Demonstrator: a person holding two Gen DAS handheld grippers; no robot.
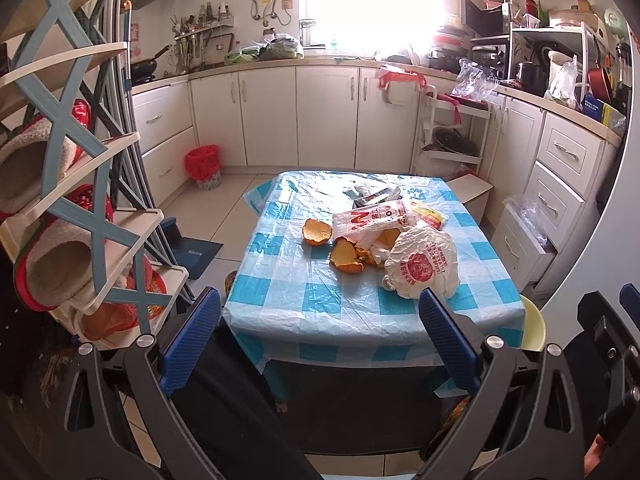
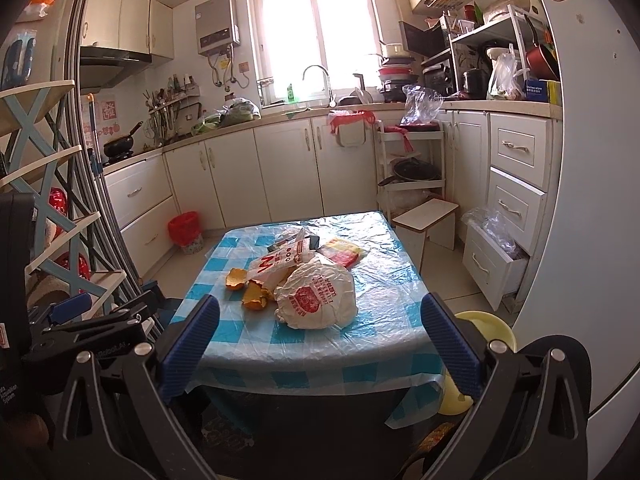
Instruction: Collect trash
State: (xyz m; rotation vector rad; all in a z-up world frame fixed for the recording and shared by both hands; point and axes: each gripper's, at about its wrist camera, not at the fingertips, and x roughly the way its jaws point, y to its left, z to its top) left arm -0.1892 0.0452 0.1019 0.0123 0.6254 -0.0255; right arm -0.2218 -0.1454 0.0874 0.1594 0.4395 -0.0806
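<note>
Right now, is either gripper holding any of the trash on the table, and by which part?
Nothing is held. The left gripper and right gripper are both open, short of the table.

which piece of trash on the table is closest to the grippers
The crumpled white wrapper with the round red print, at the pile's near right end. The orange peels, the white bag with red lettering and the yellow packet all lie farther back.

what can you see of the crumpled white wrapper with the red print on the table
The crumpled white wrapper looks like thin paper, balled into a rounded, wrinkled mound with a red round stamp and red lettering facing the cameras. It lies on the blue checked tablecloth, nearest the front edge of the trash pile, against orange peels and a white printed bag behind it. No gripper touches it.
</note>
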